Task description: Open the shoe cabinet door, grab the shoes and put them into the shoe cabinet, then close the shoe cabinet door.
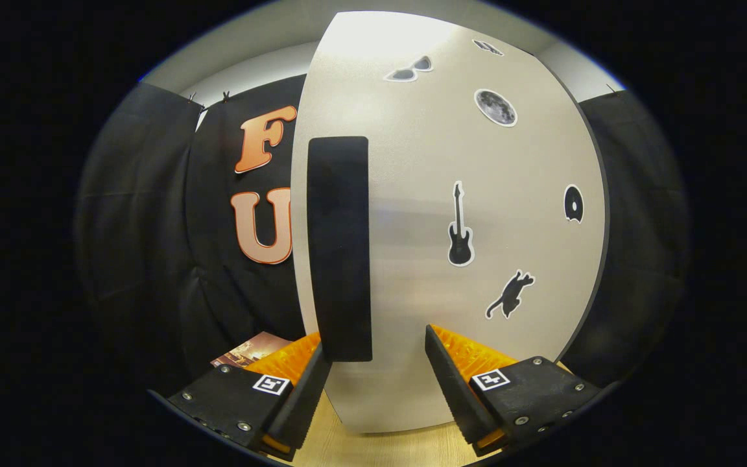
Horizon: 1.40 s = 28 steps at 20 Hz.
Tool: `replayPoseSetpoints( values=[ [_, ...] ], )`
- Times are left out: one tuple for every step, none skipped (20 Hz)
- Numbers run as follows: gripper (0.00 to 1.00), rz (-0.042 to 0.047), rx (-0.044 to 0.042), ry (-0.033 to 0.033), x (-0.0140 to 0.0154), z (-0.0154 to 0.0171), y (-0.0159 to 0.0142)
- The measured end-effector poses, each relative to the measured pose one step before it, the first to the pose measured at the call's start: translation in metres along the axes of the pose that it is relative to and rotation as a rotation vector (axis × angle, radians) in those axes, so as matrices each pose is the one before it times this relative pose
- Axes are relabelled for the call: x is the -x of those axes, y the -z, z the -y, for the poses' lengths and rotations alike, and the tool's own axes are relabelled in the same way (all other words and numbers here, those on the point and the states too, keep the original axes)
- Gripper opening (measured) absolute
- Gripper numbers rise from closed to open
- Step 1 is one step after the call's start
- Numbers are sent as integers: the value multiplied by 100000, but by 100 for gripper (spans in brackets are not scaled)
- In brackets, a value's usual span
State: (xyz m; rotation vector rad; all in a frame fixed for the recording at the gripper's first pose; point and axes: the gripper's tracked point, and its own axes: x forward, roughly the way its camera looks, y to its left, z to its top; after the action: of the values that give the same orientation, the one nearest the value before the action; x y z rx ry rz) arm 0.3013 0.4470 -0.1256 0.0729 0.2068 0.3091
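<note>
Where tool (377, 350) gapes, stickered pale cabinet door (477, 194), black handle (339, 246).

6 stickers sit on the right half of the door (412, 194). Near its top edge are a pair of sunglasses (410, 69) and a small one (488, 47) too blurred to tell. Below them is a grey moon (495, 107). A black guitar (460, 227) stands upright at mid-height, with a black round sticker (573, 203) close to the right edge. A black cat (509, 295) is lowest.

Black cloth (146, 227) hangs behind, pinned by 2 clips (225, 97) under a pale wall (250, 65). A printed booklet (250, 350) lies on the light wooden floor (373, 447).
</note>
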Motion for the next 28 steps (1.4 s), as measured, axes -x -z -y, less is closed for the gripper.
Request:
replayPoseSetpoints(
  values=[
    [87,-427,-580,593,-408,-5,-62],
    [87,-275,-69,675,-479,83,-26],
    [87,-136,587,534,-276,-139,-152],
    [87,-205,1007,493,-182,-267,-165],
    [87,-323,1197,421,-205,-195,-120],
    [87,-1053,1467,378,-221,63,-76],
    [88,-1825,1114,279,7,31,-89],
    [90,-1696,737,347,334,139,-233],
    [92,-39,352,-132,559,65,-454],
    [93,419,258,-498,876,85,-476],
    [93,290,-194,-774,1174,-38,-480],
    [93,34,-598,-1277,1472,24,-347],
    [93,-68,-940,-1695,1439,-114,-632],
    [93,289,-805,-1467,1395,-44,-676],
    [93,1082,-342,-710,1492,151,-1051],
    [93,1311,312,176,1569,462,-1132],
    [93,1812,1206,394,1563,473,-1416],
    [93,2197,1636,1288,1559,604,-1554],
    [93,2192,1673,1766,1482,745,-1441],
    [93,2420,1471,2139,1533,925,-1420],
    [93,1420,1098,2313,1322,801,-1181],
    [93,1060,852,2637,1372,916,-897],
    [93,1539,938,2025,1191,793,-961],
    [93,1637,880,1994,1119,760,-1004],
    [93,1264,812,1838,1039,804,-622],
    [93,1250,363,1393,1011,612,-584],
    [93,804,-339,1249,966,564,-508],
    [93,595,-596,1051,874,524,-256]
  ],
)
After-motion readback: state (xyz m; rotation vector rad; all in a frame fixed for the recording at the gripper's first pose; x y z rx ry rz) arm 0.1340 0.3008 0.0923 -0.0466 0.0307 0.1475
